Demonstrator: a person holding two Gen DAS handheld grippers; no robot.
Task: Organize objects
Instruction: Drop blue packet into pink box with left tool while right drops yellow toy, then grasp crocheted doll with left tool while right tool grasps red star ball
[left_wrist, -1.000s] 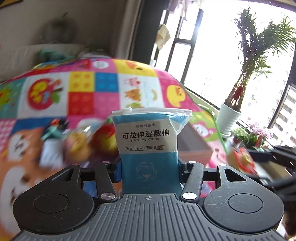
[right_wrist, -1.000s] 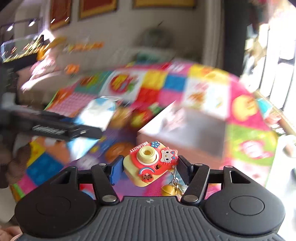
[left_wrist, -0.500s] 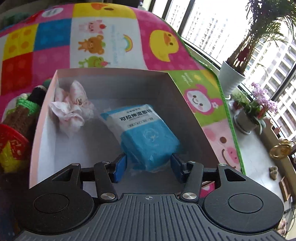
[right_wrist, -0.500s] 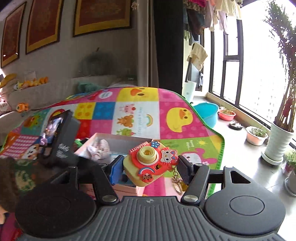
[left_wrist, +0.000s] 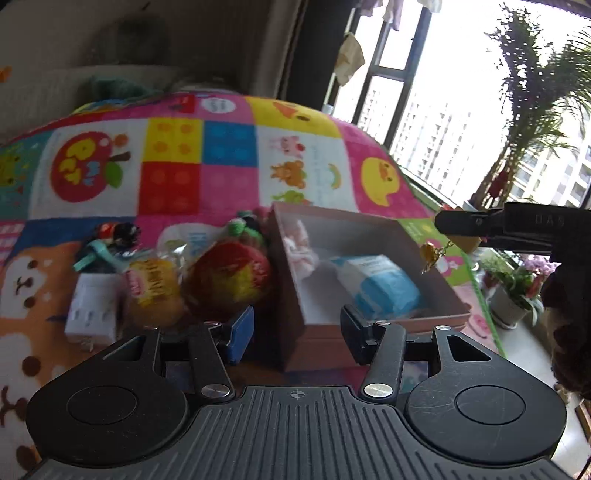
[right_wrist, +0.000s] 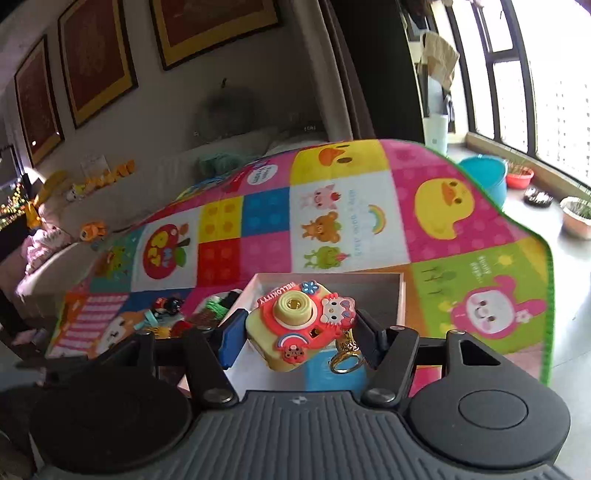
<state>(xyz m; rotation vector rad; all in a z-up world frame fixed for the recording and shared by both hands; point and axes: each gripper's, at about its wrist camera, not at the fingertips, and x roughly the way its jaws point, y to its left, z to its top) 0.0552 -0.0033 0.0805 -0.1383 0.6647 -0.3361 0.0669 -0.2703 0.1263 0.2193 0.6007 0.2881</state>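
Note:
A pink open box (left_wrist: 413, 236) stands on the colourful play mat. Inside it lie a blue cotton-pad packet (left_wrist: 384, 288) and a pale pink cloth toy (left_wrist: 299, 243). My left gripper (left_wrist: 297, 334) is open and empty, just in front of the box's near corner. My right gripper (right_wrist: 297, 334) is shut on a yellow and red Hello Kitty toy camera (right_wrist: 299, 321) with a gold keychain (right_wrist: 345, 360), held above the box (right_wrist: 400, 295). In the left wrist view the right gripper (left_wrist: 465, 229) reaches over the box's right side with a gold bell (left_wrist: 428, 253) hanging below it.
Left of the box lie a red and yellow round toy (left_wrist: 229, 277), a yellow snack bag (left_wrist: 155, 291), a white packet (left_wrist: 94, 310), a green knitted toy (left_wrist: 243, 225) and small dark toys (left_wrist: 118, 232). Potted plants (left_wrist: 517, 291) stand by the window. A teal basin (right_wrist: 484, 177) sits on the floor.
My left gripper let go of the blue packet in the box, opened and drew back. My right gripper moved in over the box with the toy camera.

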